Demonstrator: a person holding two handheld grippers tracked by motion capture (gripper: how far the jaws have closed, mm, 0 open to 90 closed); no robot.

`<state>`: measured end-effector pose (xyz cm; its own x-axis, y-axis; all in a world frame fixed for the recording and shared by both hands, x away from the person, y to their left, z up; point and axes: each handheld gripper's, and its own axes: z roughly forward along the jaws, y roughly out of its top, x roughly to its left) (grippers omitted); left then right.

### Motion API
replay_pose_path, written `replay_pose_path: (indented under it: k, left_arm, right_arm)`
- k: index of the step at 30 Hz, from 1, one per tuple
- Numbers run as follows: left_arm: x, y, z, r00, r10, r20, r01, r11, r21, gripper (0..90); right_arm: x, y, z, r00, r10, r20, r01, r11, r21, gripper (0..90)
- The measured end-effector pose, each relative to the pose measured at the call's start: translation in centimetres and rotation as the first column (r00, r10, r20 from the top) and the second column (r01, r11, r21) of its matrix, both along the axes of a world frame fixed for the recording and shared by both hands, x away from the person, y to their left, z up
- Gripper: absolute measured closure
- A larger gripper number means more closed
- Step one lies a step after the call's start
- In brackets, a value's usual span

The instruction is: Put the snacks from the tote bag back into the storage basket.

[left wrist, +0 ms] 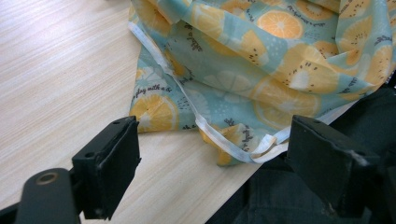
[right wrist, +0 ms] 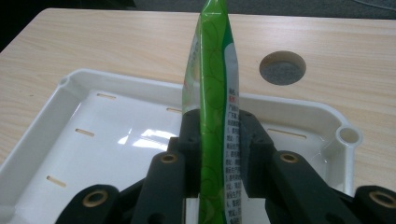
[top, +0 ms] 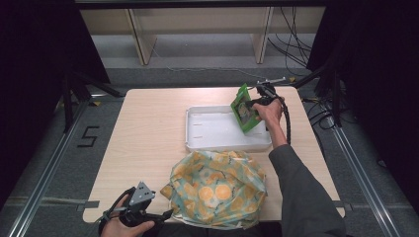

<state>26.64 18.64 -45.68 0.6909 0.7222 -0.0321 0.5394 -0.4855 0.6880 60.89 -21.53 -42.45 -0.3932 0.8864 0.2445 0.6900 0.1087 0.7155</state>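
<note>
A green snack packet (top: 243,108) hangs above the right end of the white tray (top: 197,139), with my right gripper (top: 257,104) shut on it. In the right gripper view the packet (right wrist: 215,93) stands edge-on, pinched between the black jaws, over the tray (right wrist: 70,144). A fruit-print cloth bag (top: 217,187) lies crumpled at the table's near edge. My left gripper (top: 163,216) is at the near edge just left of the bag, open. In the left gripper view its jaws stand wide apart on either side of the bag's corner (left wrist: 233,93) and white drawstring (left wrist: 224,142).
The wooden table (top: 148,128) is bare at its left half. A round cable hole (right wrist: 282,67) lies in the tabletop beyond the tray. Black frames and cables stand around the table on the floor.
</note>
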Motion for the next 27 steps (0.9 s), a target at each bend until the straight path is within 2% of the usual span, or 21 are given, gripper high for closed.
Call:
replay_pose_path:
  k: [1, 2, 3, 7, 9, 11, 12, 13, 14, 15, 19, 20, 21, 23, 24, 25, 26, 27]
  left_arm:
    - [0.0, 0.0, 0.0, 1.0, -0.001, 0.002, 0.001, 1.0, -0.001, 16.5]
    - [0.0, 0.1, 0.0, 1.0, -0.006, 0.002, 0.006, 1.0, 0.007, 16.5]
    - [-0.1, 0.0, 0.0, 0.9999, 0.008, -0.008, -0.008, 1.0, -0.004, 16.5]
    - [-0.1, 0.1, 0.0, 1.0, 0.0, -0.002, 0.0, 1.0, 0.004, 16.5]
    - [-0.1, 0.0, -0.1, 0.9999, 0.007, -0.009, -0.007, 1.0, -0.006, 16.5]
    - [-0.1, -0.1, -0.1, 0.9999, 0.009, -0.01, -0.009, 0.9998, -0.017, 16.5]
    - [0.0, -0.1, -0.1, 0.9999, 0.008, -0.006, -0.008, 1.0, -0.004, 16.5]
    - [-0.1, -0.4, -0.3, 0.9992, 0.04, -0.001, -0.04, 0.9982, -0.045, 16.5]
    - [-0.1, -0.3, -0.3, 0.9993, 0.038, -0.002, -0.038, 0.9984, -0.042, 16.5]
    - [-0.1, -0.4, -0.3, 0.9994, 0.035, -0.001, -0.035, 0.9984, -0.045, 16.5]
    - [-0.2, -0.4, -0.3, 0.9994, 0.036, -0.003, -0.036, 0.9984, -0.043, 16.5]
    - [-0.2, -0.4, -0.3, 0.9994, 0.035, -0.002, -0.035, 0.9985, -0.043, 16.5]
    - [-0.2, -0.4, -0.3, 0.9993, 0.036, -0.003, -0.036, 0.9984, -0.044, 16.5]
    - [-0.2, -0.4, -0.3, 0.9993, 0.037, -0.001, -0.037, 0.9983, -0.044, 16.5]
    - [-0.1, -0.4, -0.3, 0.9993, 0.037, 0.0, -0.037, 0.9984, -0.044, 16.5]
    - [-0.1, -0.4, -0.3, 0.9993, 0.038, -0.001, -0.038, 0.9983, -0.044, 16.5]
    - [-0.2, -0.4, -0.3, 0.9992, 0.039, -0.003, -0.039, 0.9983, -0.044, 16.5]
    - [-0.2, -0.4, -0.3, 0.9993, 0.037, -0.001, -0.037, 0.9984, -0.043, 16.5]
  right_arm:
    - [-0.1, 0.1, 0.3, 0.9987, -0.02, -0.046, 0.02, 1.0, -0.006, 74.6]
    - [0.0, 0.1, 0.2, 0.9992, -0.011, -0.04, 0.01, 1.0, -0.006, 74.6]
    - [0.0, 0.0, 0.0, 0.9992, -0.007, -0.039, 0.006, 1.0, -0.023, 74.5]
    - [0.1, 0.2, -0.2, 0.9996, -0.025, -0.01, 0.025, 1.0, 0.001, 74.4]
    - [0.2, 0.0, -0.2, 0.9996, -0.021, -0.019, 0.021, 1.0, -0.021, 74.3]
    - [0.3, -0.3, -0.2, 0.999, -0.015, -0.041, 0.015, 1.0, -0.003, 74.0]
    - [0.2, -0.1, -0.1, 0.9977, -0.034, -0.059, 0.035, 0.999, 0.014, 73.9]
    - [0.3, -0.3, -0.3, 0.9993, -0.027, -0.027, 0.027, 1.0, -0.011, 73.7]
    - [0.2, -0.2, -0.3, 0.9983, -0.042, -0.041, 0.042, 0.999, 0.001, 73.5]
    - [0.3, -0.2, -0.4, 0.999, -0.038, -0.025, 0.038, 0.999, -0.007, 73.1]
    - [0.3, -0.4, -0.5, 0.999, -0.043, -0.016, 0.042, 0.999, -0.026, 70.2]
    - [0.3, -0.3, -0.5, 0.9984, -0.039, -0.041, 0.039, 0.999, 0.001, 69.3]
    - [0.3, -0.5, -0.5, 0.9977, -0.053, -0.043, 0.052, 0.998, -0.027, 69.0]
    - [0.1, -0.3, -0.5, 0.9942, -0.083, -0.068, 0.083, 0.997, -0.003, 68.2]
    - [0.1, -0.7, -0.4, 0.9959, -0.062, -0.065, 0.06, 0.998, -0.025, 68.2]
    - [0.1, -0.6, -0.5, 0.9953, -0.062, -0.074, 0.062, 0.998, -0.011, 68.3]
    - [0.3, -0.9, -0.7, 0.9979, -0.058, -0.029, 0.057, 0.998, -0.039, 68.4]
    - [0.3, -1.0, -0.8, 0.9976, -0.061, -0.03, 0.06, 0.997, -0.05, 69.0]
